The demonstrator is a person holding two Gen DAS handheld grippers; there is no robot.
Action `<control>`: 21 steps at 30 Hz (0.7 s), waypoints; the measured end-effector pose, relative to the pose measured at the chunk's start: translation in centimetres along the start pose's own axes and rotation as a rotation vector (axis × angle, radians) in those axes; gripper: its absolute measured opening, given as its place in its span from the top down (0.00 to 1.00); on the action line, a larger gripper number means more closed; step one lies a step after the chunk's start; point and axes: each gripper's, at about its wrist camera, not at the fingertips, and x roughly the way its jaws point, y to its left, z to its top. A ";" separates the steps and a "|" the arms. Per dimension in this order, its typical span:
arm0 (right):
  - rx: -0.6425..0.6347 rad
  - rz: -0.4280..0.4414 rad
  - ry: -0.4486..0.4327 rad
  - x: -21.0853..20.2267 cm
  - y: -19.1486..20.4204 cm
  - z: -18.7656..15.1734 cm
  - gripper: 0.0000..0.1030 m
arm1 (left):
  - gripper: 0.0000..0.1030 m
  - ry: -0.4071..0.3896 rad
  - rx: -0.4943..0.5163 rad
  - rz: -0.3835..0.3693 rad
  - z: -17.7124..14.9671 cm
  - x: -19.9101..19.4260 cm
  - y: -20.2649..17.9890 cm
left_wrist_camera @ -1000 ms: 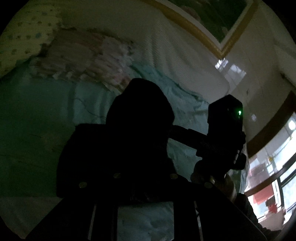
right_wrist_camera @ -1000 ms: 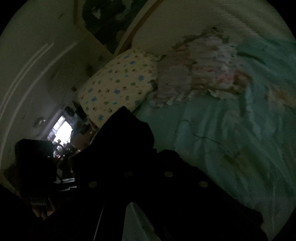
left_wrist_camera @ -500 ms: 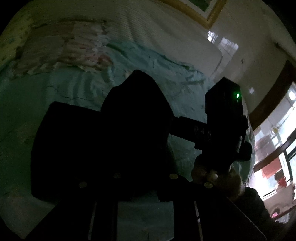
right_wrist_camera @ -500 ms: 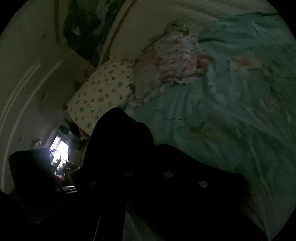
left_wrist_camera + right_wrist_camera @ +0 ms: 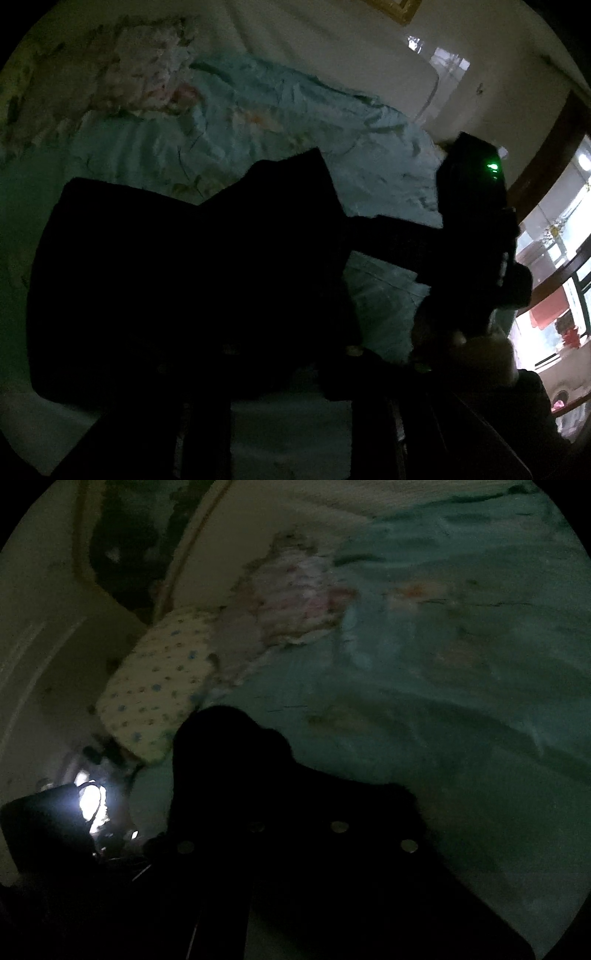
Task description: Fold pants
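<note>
The black pants [image 5: 177,280] hang in front of my left gripper [image 5: 288,354], which is shut on their edge; the fabric spreads left over the teal bedsheet [image 5: 258,122]. In the right wrist view the pants [image 5: 236,760] bunch up over my right gripper [image 5: 291,830], which is shut on them. The scene is very dark and both sets of fingertips are lost in the black cloth. The right gripper's body, with a green light, shows at the right of the left wrist view [image 5: 476,229].
A crumpled pink-and-white floral blanket [image 5: 295,598] and a dotted pillow [image 5: 159,698] lie at the head of the bed. A framed picture [image 5: 125,542] hangs on the wall. A bright window [image 5: 554,295] is at the far right.
Both grippers have tipped down toward the bed with the pants. More of the pants now spreads over the sheet in the left wrist view.
</note>
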 end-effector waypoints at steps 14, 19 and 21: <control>0.073 -0.116 -0.150 -6.3 0.1 -1.1 0.24 | 0.36 -0.042 0.004 -0.152 -0.9 -3.3 0.2; 0.087 -0.147 -0.145 -6.1 1.2 -1.6 0.18 | 0.35 -0.074 -0.028 -0.160 -1.0 -4.9 1.4; 0.081 -0.164 -0.139 -5.7 1.8 -1.6 0.17 | 0.34 -0.085 -0.045 -0.153 -0.9 -5.5 2.2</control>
